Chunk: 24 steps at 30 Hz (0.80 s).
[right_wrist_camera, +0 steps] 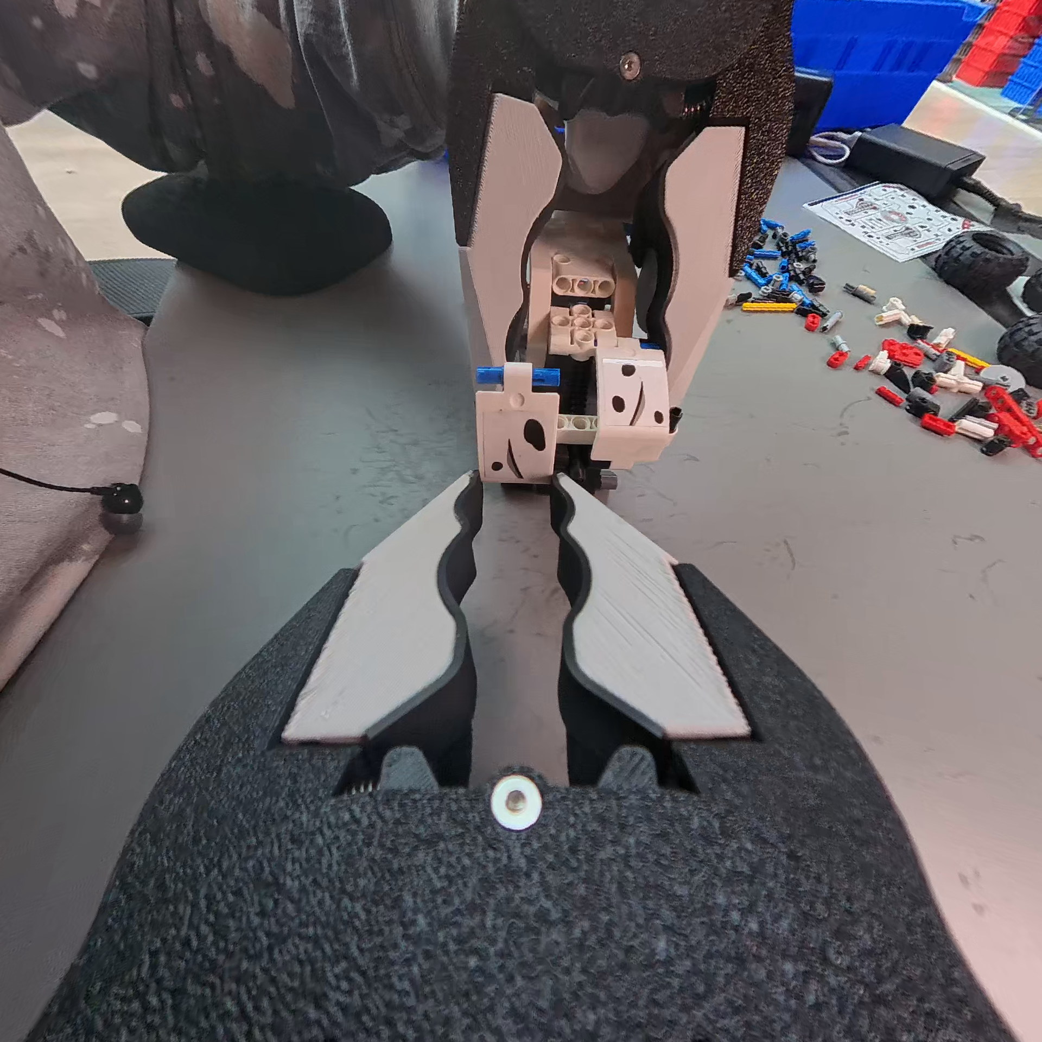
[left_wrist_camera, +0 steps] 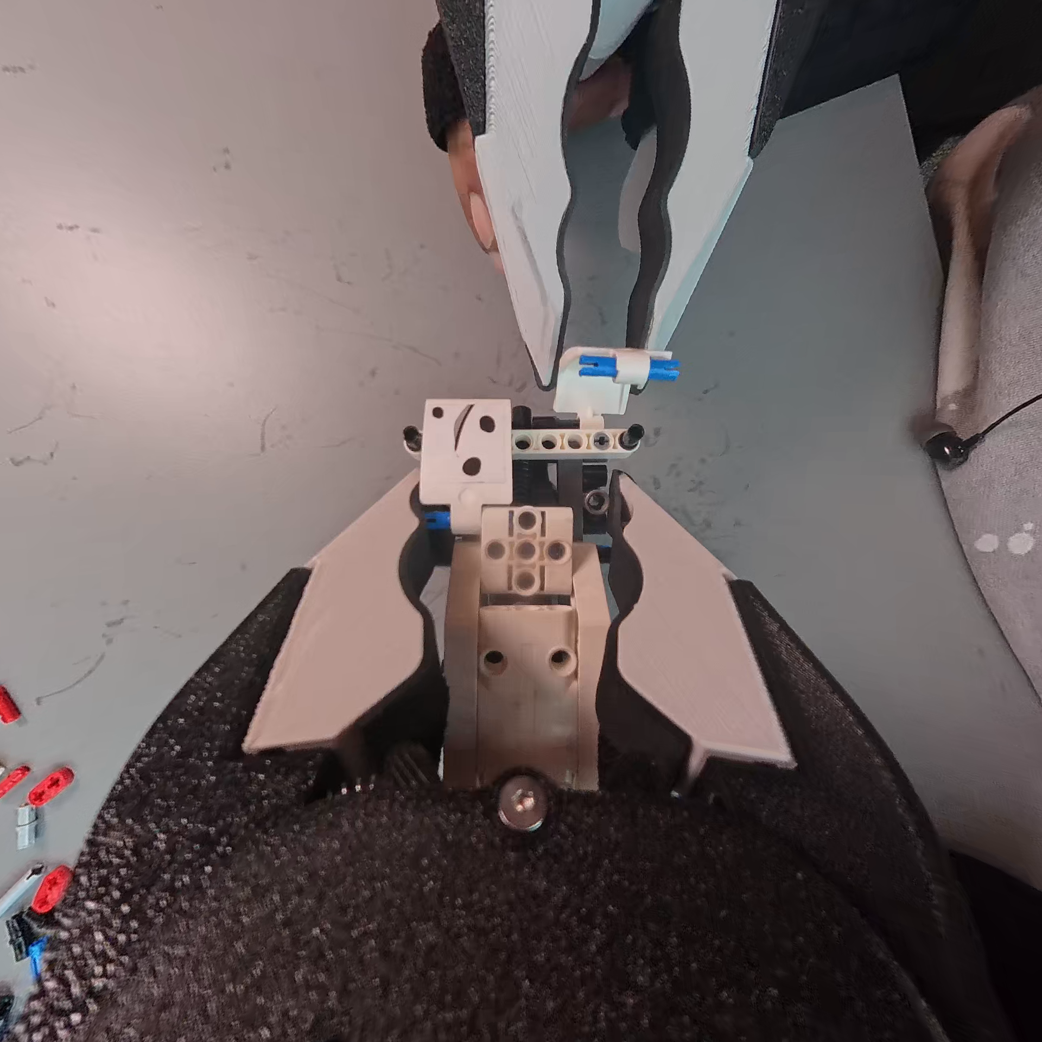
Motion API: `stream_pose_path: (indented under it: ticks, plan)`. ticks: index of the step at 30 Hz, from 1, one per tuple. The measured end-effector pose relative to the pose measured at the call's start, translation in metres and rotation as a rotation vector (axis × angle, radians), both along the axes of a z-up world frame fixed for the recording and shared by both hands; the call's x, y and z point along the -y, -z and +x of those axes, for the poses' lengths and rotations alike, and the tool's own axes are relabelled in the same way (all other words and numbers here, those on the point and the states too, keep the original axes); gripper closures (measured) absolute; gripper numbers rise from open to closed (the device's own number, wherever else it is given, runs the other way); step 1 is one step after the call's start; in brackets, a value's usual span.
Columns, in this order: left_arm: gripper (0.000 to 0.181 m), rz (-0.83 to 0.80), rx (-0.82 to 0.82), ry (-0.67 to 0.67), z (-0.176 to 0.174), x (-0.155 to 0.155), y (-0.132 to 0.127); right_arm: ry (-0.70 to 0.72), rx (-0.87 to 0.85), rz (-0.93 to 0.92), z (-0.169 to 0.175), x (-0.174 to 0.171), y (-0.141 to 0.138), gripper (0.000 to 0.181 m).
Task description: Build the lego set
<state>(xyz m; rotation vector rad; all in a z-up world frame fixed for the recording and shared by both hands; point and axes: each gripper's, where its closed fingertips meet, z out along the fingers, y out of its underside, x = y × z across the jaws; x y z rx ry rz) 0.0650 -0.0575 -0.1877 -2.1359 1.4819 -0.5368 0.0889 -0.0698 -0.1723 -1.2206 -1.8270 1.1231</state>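
The partly built lego model [left_wrist_camera: 524, 564] is white with black inner parts, a spotted white panel [left_wrist_camera: 467, 445] and a white holed beam [left_wrist_camera: 564, 441]. My left gripper [left_wrist_camera: 519, 485] is shut on its body, one finger on each side. It also shows in the right wrist view [right_wrist_camera: 586, 316]. My right gripper [right_wrist_camera: 516, 479] reaches in from the far side and is shut on a second spotted white panel [right_wrist_camera: 516, 437] with a blue pin [right_wrist_camera: 490, 375] through its top. That panel [left_wrist_camera: 592, 383] rests against the beam's right end.
Loose red, white, black and blue lego pieces [right_wrist_camera: 930, 383] lie to the right, with an instruction sheet [right_wrist_camera: 885, 220], black tyres [right_wrist_camera: 981, 259], a power adapter [right_wrist_camera: 913, 152] and blue bins [right_wrist_camera: 879, 51]. A person's grey clothing [right_wrist_camera: 56, 366] and a beaded drawstring [right_wrist_camera: 124, 499] are left. My two grippers' fingertips are within a few centimetres of each other.
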Motion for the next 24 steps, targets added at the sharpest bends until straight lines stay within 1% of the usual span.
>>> stream_pose_path:
  ticks: [5,10,11,12,13,17,20,24]
  plan:
    - [0.12,-0.007,0.014,0.009,0.001,0.001,0.0,-0.027,0.01,-0.015,0.001,0.001,0.0,0.158]
    - [0.12,-0.005,0.032,0.004,0.001,0.001,-0.001,-0.025,0.013,-0.017,0.003,0.001,0.001,0.158]
    - [0.12,-0.005,0.032,0.001,0.0,0.001,-0.001,-0.02,0.012,-0.032,0.004,0.0,0.0,0.158]
    - [0.12,-0.008,0.036,0.007,0.0,0.003,-0.001,0.017,0.005,-0.031,0.005,-0.007,-0.001,0.158]
    - [0.121,-0.004,0.042,0.008,0.0,0.004,-0.001,0.037,0.012,0.002,0.006,-0.013,0.001,0.158]
    - [0.12,-0.008,0.059,-0.009,0.0,0.004,-0.002,-0.009,-0.021,-0.057,0.006,-0.003,-0.008,0.158]
    - [0.121,-0.01,0.078,-0.022,0.0,0.003,-0.002,-0.032,-0.01,-0.037,0.007,0.001,-0.004,0.158]
    - [0.12,-0.009,0.079,-0.039,0.001,0.001,-0.002,-0.022,-0.006,-0.022,0.0,0.002,-0.003,0.158]
